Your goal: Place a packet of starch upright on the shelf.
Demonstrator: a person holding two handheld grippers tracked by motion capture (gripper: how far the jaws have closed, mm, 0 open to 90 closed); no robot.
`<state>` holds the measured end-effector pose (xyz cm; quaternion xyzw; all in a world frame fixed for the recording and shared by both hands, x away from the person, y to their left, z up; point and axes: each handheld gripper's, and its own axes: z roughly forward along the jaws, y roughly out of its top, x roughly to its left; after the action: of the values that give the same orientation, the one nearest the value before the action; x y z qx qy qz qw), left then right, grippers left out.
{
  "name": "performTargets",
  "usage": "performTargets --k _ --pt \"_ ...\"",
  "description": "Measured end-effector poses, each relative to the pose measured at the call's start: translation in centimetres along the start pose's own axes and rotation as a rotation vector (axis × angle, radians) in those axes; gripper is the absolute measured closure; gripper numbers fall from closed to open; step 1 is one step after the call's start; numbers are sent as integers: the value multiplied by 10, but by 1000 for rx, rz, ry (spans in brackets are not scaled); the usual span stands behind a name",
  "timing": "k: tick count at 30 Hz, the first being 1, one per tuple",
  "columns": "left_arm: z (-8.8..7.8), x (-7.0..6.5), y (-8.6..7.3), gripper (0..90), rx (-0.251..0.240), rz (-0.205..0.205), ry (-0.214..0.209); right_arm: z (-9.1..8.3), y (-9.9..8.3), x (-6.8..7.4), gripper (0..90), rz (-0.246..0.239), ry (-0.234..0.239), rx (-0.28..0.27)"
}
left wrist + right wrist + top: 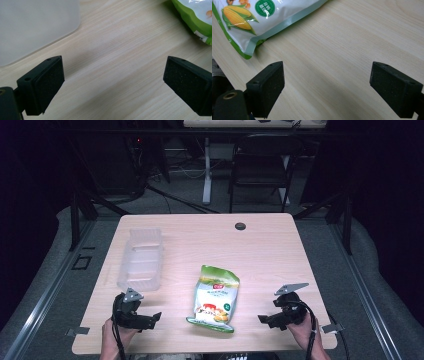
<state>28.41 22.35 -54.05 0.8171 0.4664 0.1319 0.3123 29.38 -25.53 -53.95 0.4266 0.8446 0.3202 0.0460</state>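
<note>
Nothing has been picked up yet: the green and white snack bag (215, 299) lies flat on the bench (265, 250) between the two tools, a little nearer the front edge, and nobody is touching it. The left tool (149, 319) and the right tool (266, 319) both have their jaws spread wide with only bare wood between them, so each is let go and holding nothing. The clear plastic box (141, 259) sits near the left tool and looks empty (maybe the bag goes in there), so all the work is left.
</note>
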Motion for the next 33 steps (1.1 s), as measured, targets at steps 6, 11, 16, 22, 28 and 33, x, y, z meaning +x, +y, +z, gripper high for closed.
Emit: performTargets --k 6,11,16,22,28,33 --pt "0 1 1 32 -27 -9 -4 -1 -2 0 120 3 6 8" --pt "0 -2 4 32 -51 5 -19 2 0 -1 120 6 28 3" --pt "2 -12 6 19 -32 33 -28 6 3 1 120 -8 41 17" --pt "3 -26 17 9 -41 97 -54 3 3 2 120 -22 48 2" --pt "9 -35 27 3 -28 132 -124 2 3 -3 121 1 56 -5" --pt "12 -34 33 2 -24 102 -181 4 4 -2 121 -5 56 -5"
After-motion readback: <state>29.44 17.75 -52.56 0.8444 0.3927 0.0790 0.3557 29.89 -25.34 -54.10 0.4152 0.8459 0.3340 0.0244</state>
